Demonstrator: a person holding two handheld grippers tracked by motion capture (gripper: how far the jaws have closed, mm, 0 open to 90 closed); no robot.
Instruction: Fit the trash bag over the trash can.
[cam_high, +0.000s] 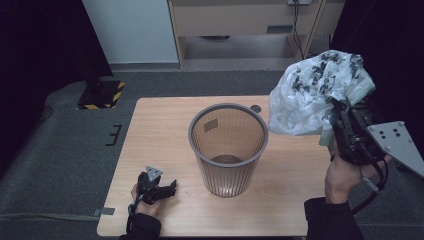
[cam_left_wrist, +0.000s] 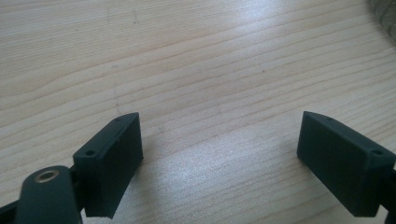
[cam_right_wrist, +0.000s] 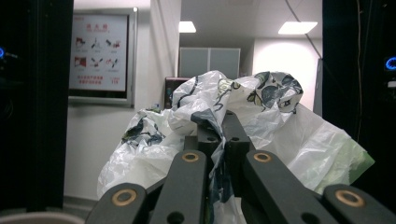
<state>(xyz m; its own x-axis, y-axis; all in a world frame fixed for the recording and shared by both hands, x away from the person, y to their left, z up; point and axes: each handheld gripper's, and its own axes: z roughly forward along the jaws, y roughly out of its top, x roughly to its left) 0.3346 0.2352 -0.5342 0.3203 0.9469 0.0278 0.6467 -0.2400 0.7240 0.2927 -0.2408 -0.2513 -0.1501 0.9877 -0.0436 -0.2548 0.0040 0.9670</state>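
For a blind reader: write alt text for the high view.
The right gripper holds a crumpled white patterned plastic bag up beside an empty mesh wastebasket standing on a wooden table. The open left gripper rests near the table's front-left.

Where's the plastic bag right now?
In the high view the plastic bag hangs clamped in the right hand-held gripper, lifted off the table, up and right of the mesh bin.

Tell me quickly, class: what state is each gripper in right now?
Left gripper: open, holding nothing, low over the table.
Right gripper: closed on the plastic bag, raised.
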